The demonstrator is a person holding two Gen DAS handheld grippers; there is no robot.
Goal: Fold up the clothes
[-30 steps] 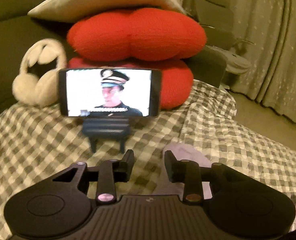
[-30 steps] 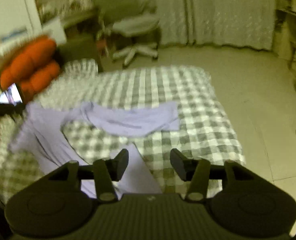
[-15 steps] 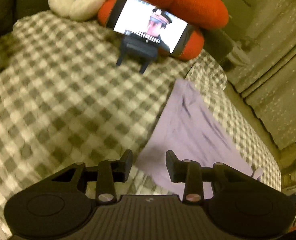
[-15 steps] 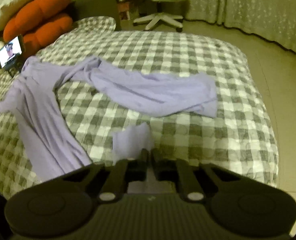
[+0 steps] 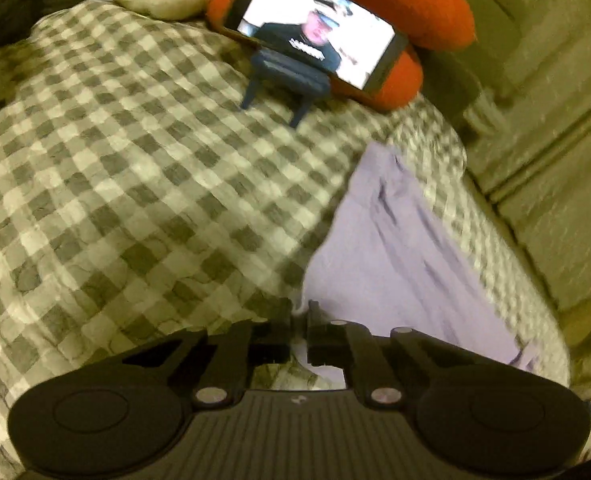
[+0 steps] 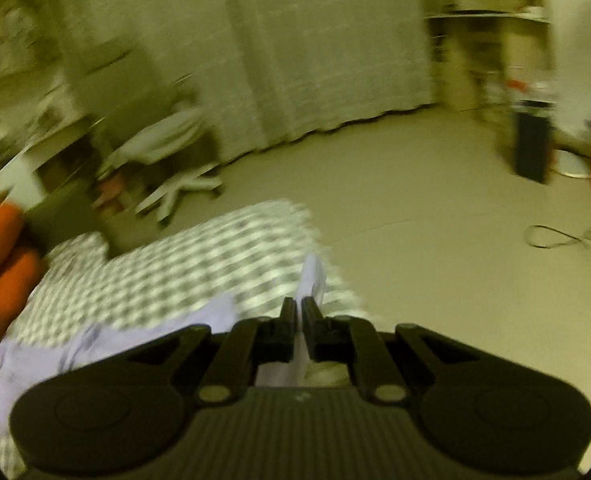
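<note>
Lilac garment (image 5: 395, 248) stretches away from left hand-held gripper (image 5: 300, 312).

Left gripper (image 5: 300, 309): matte black body, ribbed centre panel with a small pale mark, one round domed housing on each side. Two angular link arms, each on a silver pivot screw. Right gripper (image 6: 298, 307): same build, black, ribbed panel, twin silver screws, blocky fingertips (image 6: 287, 312).
</note>
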